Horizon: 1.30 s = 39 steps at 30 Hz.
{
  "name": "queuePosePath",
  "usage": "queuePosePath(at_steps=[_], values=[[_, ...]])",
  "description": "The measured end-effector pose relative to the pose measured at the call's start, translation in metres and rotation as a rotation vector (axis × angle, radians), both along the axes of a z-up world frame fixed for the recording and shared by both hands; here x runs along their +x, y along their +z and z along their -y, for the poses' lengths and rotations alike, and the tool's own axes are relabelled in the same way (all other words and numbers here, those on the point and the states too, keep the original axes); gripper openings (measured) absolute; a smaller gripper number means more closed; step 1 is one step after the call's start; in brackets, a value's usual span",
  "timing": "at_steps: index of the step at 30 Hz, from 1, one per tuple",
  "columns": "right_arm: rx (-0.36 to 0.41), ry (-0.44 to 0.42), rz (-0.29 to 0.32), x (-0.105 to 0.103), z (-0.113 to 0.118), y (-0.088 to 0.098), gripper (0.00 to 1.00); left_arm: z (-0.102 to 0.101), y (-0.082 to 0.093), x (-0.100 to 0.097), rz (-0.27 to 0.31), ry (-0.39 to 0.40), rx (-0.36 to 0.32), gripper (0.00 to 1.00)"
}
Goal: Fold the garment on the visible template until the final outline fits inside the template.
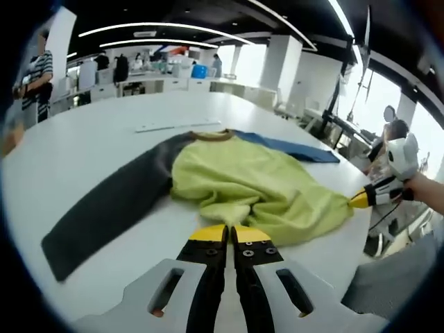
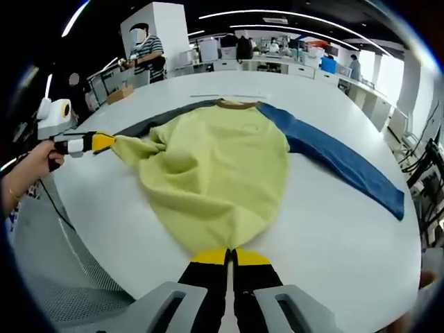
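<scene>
Presently we judge the first fold underway: both the left gripper (image 1: 229, 234) and right gripper (image 2: 231, 257) stand pinched on the hem of the yellow-green raglan shirt (image 2: 222, 166) spread ahead on the white table (image 2: 333, 229), next calling for a lift forward toward the collar.

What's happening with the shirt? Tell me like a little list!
garment: yellow-green shirt with one dark grey sleeve and one blue sleeve
lying on: white table
left gripper: shut on one hem corner
right gripper: shut on the hem at the other side
fold state: hem bunched up, both sleeves spread out, not folded yet
</scene>
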State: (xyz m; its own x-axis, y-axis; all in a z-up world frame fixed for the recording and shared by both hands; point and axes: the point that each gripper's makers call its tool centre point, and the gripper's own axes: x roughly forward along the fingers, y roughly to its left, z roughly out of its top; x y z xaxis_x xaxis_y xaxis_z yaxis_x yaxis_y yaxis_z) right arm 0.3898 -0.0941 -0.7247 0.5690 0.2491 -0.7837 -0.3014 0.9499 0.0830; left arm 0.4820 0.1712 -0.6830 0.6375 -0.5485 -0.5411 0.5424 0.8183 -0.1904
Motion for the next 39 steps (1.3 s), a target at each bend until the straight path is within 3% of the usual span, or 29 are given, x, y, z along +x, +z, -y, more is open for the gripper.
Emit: queuePosePath(at_steps=[14, 32, 39], values=[[-0.012, -0.015, -0.009, -0.003, 0.023, 0.003, 0.0, -0.022, 0.007, -0.029, -0.019, 0.034, 0.016, 0.0], [-0.031, 0.002, -0.066, -0.007, 0.037, 0.0, 0.0, -0.041, -0.012, -0.076, -0.108, 0.089, 0.004, 0.0], [-0.046, -0.015, -0.099, -0.01, 0.046, -0.007, 0.0, -0.044, -0.025, -0.089, -0.142, 0.099, 0.039, 0.0]])
